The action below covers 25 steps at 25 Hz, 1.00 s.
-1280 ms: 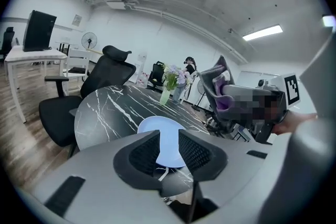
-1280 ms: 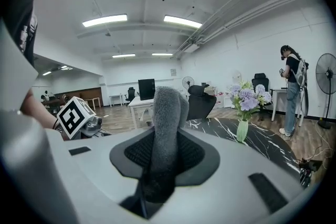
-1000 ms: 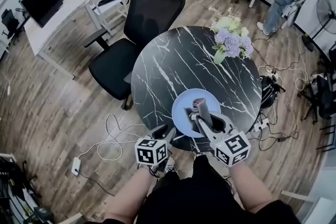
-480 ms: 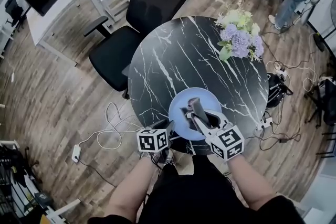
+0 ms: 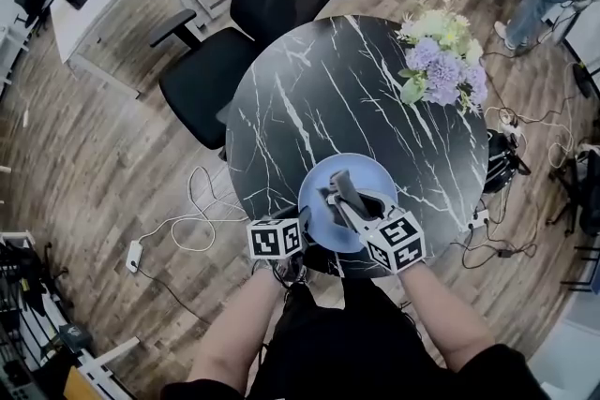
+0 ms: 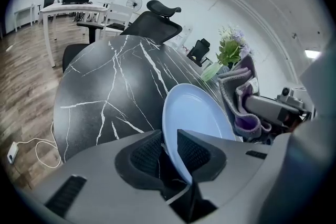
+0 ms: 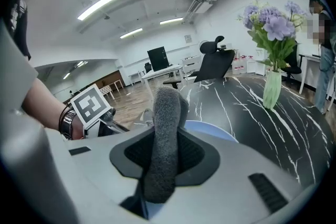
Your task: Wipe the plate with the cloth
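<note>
"What's on your left?"

"My left gripper (image 6: 169,144) has just been closing its jaws. They now pinch the near rim of the round pale-blue plate (image 6: 197,113), which sits at the near edge of the black marble-patterned round table (image 5: 309,98)."

"And right?"

"My right gripper (image 7: 165,136) clamps the folded grey cloth (image 7: 167,107) over the plate; contact unclear."

No lettering, brand name or number can be read anywhere. Only black-and-white square marker patterns are seen, printed on the faces of the left cube (image 5: 276,239) and the right cube (image 5: 394,242). A small white tag (image 6: 253,83) is sewn to the cloth, but its print is too small to be made out.
</note>
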Each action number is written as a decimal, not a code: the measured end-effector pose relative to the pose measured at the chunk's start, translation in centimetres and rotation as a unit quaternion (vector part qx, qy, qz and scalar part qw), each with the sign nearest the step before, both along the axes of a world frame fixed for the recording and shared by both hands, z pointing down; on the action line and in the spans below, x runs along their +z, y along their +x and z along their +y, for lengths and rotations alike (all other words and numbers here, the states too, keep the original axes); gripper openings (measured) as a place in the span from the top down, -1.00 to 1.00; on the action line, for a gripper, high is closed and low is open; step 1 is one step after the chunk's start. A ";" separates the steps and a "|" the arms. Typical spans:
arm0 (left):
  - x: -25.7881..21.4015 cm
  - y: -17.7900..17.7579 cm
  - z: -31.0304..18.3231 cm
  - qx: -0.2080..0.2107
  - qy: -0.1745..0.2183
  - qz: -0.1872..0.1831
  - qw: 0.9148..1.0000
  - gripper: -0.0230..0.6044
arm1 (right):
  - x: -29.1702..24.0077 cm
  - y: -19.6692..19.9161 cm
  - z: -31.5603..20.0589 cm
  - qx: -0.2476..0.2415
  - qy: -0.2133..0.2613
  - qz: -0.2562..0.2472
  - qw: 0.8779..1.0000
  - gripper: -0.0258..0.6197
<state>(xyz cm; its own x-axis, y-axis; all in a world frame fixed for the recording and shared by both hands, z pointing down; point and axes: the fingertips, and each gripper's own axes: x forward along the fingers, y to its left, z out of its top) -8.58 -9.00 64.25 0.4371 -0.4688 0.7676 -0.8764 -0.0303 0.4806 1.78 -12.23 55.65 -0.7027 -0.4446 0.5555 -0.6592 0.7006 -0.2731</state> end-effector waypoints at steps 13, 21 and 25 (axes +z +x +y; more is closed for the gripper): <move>1.7 0.1 -0.4 -0.033 -0.013 0.001 0.999 0.77 | 5.2 -2.8 -1.1 -0.066 -0.041 0.043 0.996 0.58; 1.8 0.3 -0.3 -0.067 -0.008 0.014 0.998 0.80 | 7.8 -4.7 -1.4 -0.121 -0.044 0.090 0.988 0.58; 1.7 0.2 -0.3 -0.069 0.001 0.014 0.998 0.81 | 8.4 -5.4 -1.5 -0.139 -0.045 0.118 0.982 0.58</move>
<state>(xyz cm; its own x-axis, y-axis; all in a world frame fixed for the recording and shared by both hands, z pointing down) -8.39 -9.32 65.98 0.3900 -0.5273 0.7549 -0.8584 0.0885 0.5053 -3.62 -13.70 64.07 -0.6376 -0.1955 0.7452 -0.4975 0.8430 -0.2045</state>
